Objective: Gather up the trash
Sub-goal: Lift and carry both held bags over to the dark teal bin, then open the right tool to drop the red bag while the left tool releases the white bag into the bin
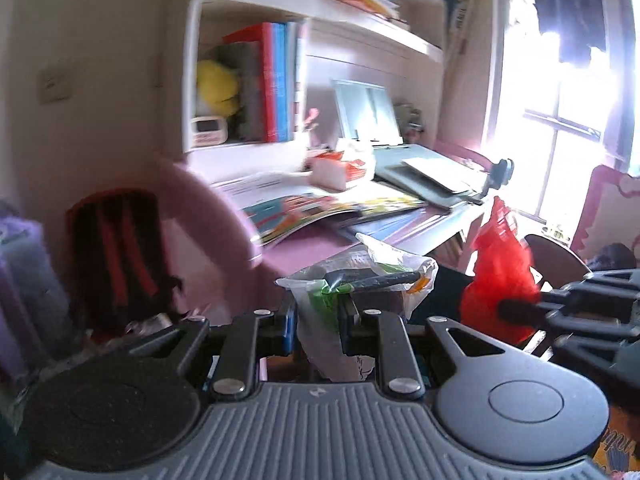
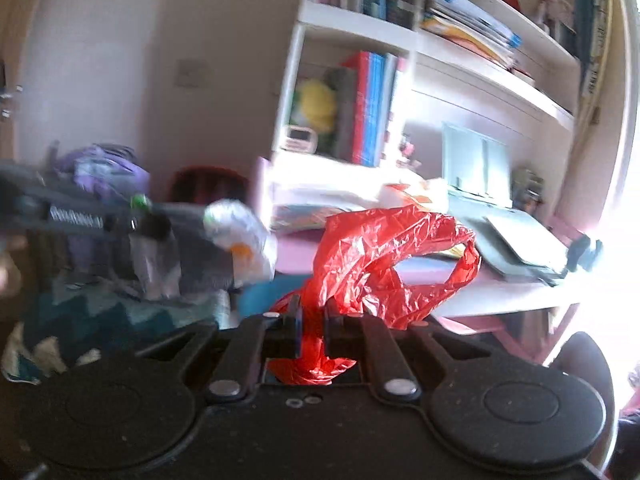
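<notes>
At centre frame I see a red bag of thin, glossy, crinkled plastic film. At left my other view gives a clear wrapper, filmy and shiny with green print. The fingers look matt black plastic with bright metal rivets. The worktop is smooth, pink, faintly glossy; an open magazine shows glossy paper.

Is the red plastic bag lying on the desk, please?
No, the red plastic bag hangs clamped in the right gripper, in front of the desk.
</notes>
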Tool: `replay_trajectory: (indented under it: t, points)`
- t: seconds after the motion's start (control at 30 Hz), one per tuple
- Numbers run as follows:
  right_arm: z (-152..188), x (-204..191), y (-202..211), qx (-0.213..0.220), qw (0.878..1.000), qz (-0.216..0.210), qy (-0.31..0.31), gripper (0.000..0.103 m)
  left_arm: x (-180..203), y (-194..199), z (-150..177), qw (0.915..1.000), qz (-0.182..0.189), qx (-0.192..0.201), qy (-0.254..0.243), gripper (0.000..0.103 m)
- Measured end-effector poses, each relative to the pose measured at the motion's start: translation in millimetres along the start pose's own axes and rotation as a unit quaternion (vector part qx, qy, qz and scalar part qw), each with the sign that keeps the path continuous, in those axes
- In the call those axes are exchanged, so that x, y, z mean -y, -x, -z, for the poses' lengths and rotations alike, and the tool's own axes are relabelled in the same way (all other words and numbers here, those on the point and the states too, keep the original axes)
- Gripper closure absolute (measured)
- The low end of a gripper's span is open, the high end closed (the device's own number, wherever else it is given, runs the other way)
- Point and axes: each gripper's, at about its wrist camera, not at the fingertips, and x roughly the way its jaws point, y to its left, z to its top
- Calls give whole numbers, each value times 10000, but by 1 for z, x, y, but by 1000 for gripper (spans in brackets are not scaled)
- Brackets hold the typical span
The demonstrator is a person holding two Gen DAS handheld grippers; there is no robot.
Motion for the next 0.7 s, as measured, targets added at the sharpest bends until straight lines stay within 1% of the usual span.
replay_trajectory:
  t: [0.1, 0.2, 0.27, 0.43, 0.53, 0.7]
  points:
    - [10, 13, -15, -142, 9999, 73, -47, 95, 21, -24, -4, 9998, 149, -119, -112, 83]
    - [17, 19, -30, -320, 9995, 43, -64, 95, 38, -50, -3, 9991, 113, -281, -295, 83]
    - [23, 18, -37, -415, 9991, 6, -21, 95, 46, -64, 0, 9984, 106, -441, -334, 83]
    - [32, 16, -49, -624, 9980, -87, 88, 95, 56, -100, 10, 9956, 106, -843, -385, 83]
    - [36, 19, -57, -776, 9969, -122, 68, 94, 59, -114, 16, 9938, 113, -1027, -411, 83]
    - [42, 22, -64, -955, 9953, -168, 6, 89, 62, -130, 22, 9910, 133, -1247, -477, 83]
